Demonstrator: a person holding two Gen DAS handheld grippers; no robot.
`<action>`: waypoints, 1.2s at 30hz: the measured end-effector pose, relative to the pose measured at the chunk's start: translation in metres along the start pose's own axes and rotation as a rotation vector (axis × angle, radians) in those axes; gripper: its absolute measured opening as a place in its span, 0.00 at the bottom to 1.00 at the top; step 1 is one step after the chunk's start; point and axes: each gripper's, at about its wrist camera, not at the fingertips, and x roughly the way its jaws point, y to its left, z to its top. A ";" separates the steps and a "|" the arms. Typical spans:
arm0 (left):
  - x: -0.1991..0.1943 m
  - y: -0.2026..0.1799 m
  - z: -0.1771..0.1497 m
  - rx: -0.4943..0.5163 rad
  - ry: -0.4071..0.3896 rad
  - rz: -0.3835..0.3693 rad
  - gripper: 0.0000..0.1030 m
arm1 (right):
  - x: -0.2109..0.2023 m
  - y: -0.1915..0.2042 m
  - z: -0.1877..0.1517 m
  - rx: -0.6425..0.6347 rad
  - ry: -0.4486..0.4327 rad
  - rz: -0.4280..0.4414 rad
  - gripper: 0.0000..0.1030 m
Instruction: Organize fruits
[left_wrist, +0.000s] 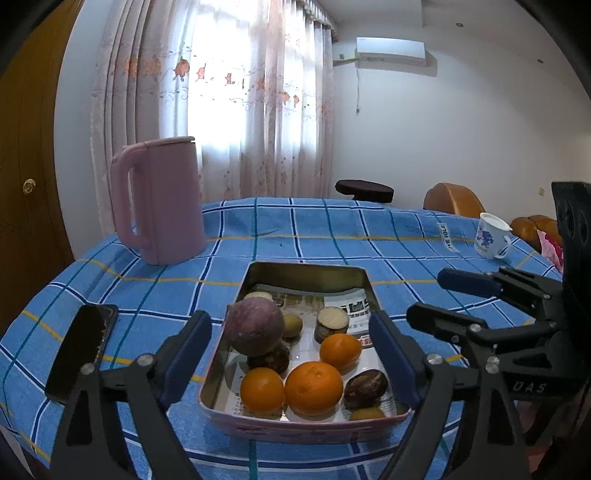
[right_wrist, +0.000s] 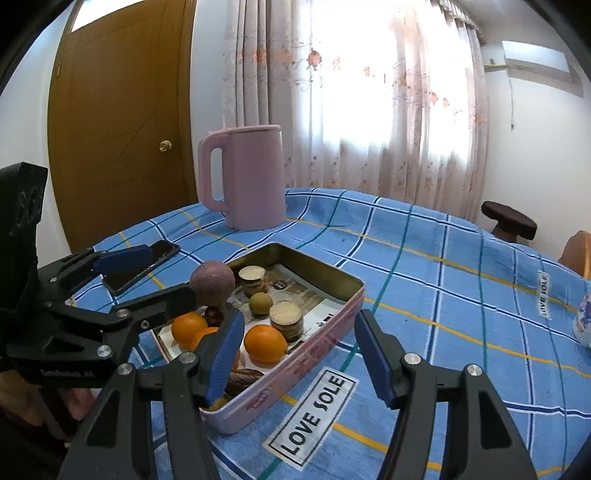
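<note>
A tin tray (left_wrist: 306, 268) with pink outer walls (right_wrist: 295, 365) lies on the blue checked tablecloth. It holds a purple round fruit (left_wrist: 255, 326) (right_wrist: 212, 282), three oranges (left_wrist: 313, 384) (right_wrist: 265, 343), dark brown fruits (left_wrist: 365, 384), a small greenish one (left_wrist: 291, 325) and cut pale-topped slices (left_wrist: 332, 323) (right_wrist: 286, 319). My left gripper (left_wrist: 291, 358) (right_wrist: 168, 275) hovers open over the tray's near end, its fingers spread about as wide as the tray, nothing between them. My right gripper (right_wrist: 299, 350) (left_wrist: 430, 295) is open beside the tray's right wall, empty.
A pink kettle (left_wrist: 162, 199) (right_wrist: 251, 177) stands at the back left of the table. A black phone (left_wrist: 85, 347) (right_wrist: 144, 269) lies left of the tray. A flowered mug (left_wrist: 491, 236) sits at the right edge. A dark stool (right_wrist: 509, 218) and wooden chairs stand beyond.
</note>
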 end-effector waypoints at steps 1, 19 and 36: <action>-0.001 -0.001 0.000 -0.001 -0.002 0.000 0.90 | -0.002 -0.001 0.000 -0.001 -0.005 -0.011 0.64; -0.008 -0.011 0.001 0.003 -0.013 -0.006 0.96 | -0.031 -0.013 -0.005 0.039 -0.065 -0.063 0.68; -0.010 -0.017 0.002 0.011 -0.011 -0.007 0.96 | -0.042 -0.017 -0.006 0.060 -0.087 -0.064 0.69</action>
